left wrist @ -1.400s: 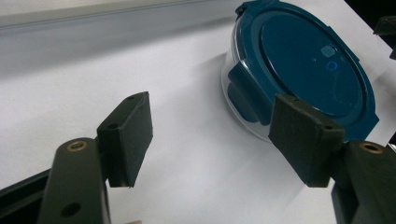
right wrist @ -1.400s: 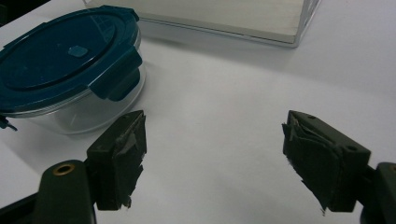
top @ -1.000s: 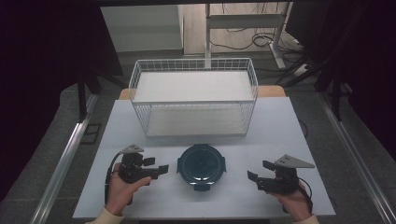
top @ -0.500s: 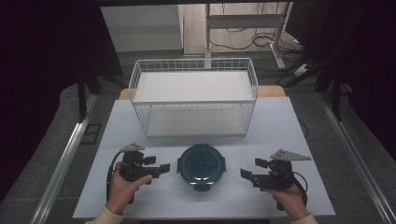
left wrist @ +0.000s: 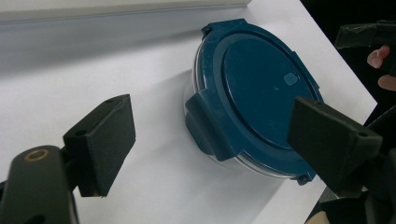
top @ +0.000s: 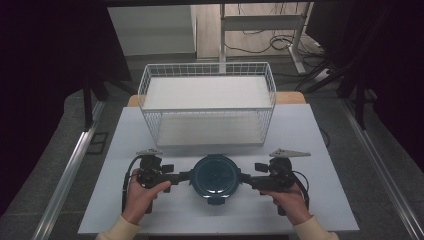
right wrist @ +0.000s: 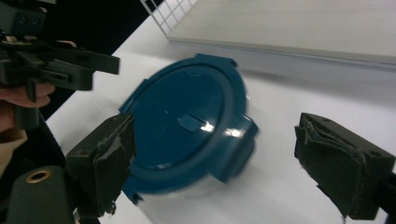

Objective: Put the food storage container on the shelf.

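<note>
A round clear container with a dark blue clip-on lid [top: 216, 176] rests on the white table near its front edge. My left gripper [top: 185, 176] lies level at the container's left side, and my right gripper [top: 246, 179] at its right side, both pointing inward. Both pairs of jaws have just been opening and stand open. In the left gripper view, the container [left wrist: 261, 93] sits just ahead of the left gripper [left wrist: 219, 140], one lid tab between the spread pads. The right gripper view shows the container [right wrist: 187, 121], blurred, ahead of the right gripper [right wrist: 222, 161], another tab between its pads.
A white wire basket [top: 150, 120] with a pale flat floor stands on the table behind the container. The table [top: 310, 135] has bare surface to either side. Dark floor, table legs and cables lie beyond.
My right gripper has slid left across the table up to the container's right side. The left hand has hardly moved. Both pairs of jaws stand wider apart than before.
</note>
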`<state>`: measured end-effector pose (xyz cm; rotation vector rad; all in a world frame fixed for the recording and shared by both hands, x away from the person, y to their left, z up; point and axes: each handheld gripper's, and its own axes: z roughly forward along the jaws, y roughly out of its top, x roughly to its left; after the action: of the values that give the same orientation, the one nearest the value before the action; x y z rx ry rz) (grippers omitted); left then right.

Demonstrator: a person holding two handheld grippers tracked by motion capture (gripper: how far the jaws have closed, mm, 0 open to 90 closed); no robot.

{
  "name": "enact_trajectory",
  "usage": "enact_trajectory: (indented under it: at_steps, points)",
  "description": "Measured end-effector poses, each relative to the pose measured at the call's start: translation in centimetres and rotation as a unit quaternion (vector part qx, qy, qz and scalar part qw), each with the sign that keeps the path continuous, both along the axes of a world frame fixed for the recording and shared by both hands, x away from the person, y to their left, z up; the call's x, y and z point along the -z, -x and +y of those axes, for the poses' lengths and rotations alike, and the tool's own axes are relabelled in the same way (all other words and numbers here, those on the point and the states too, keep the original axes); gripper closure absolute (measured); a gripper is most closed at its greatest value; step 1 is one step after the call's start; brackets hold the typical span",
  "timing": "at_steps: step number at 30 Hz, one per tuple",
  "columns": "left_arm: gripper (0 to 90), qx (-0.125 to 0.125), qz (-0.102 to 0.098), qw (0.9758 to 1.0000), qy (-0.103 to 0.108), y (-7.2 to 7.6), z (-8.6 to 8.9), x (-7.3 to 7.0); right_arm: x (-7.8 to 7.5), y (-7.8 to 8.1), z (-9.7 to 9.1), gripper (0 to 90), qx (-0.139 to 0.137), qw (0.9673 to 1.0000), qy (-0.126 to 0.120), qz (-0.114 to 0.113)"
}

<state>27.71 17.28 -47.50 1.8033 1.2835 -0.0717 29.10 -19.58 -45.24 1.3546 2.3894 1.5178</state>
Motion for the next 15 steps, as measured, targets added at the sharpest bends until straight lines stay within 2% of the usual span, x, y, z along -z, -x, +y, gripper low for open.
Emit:
enact_trajectory:
  at_steps: [4, 7, 15]
  points:
    - [13.9, -0.005, 0.013, 0.9997, 0.021, 0.1, 0.4, 0.5, 0.6, -0.4, 0.8, 11.3, -0.005, 0.9999, -0.005, 0.010]
    - [13.9, -0.006, 0.020, 0.9993, 0.030, 0.1, 0.5, 0.7, 1.0, -0.5, 1.1, 10.7, -0.008, 0.9998, -0.004, 0.020]
    - [13.7, 0.003, 0.025, 0.9994, 0.024, 0.2, -0.3, 1.0, 1.5, -0.4, 1.4, 9.5, -0.015, 0.9992, -0.012, 0.036]
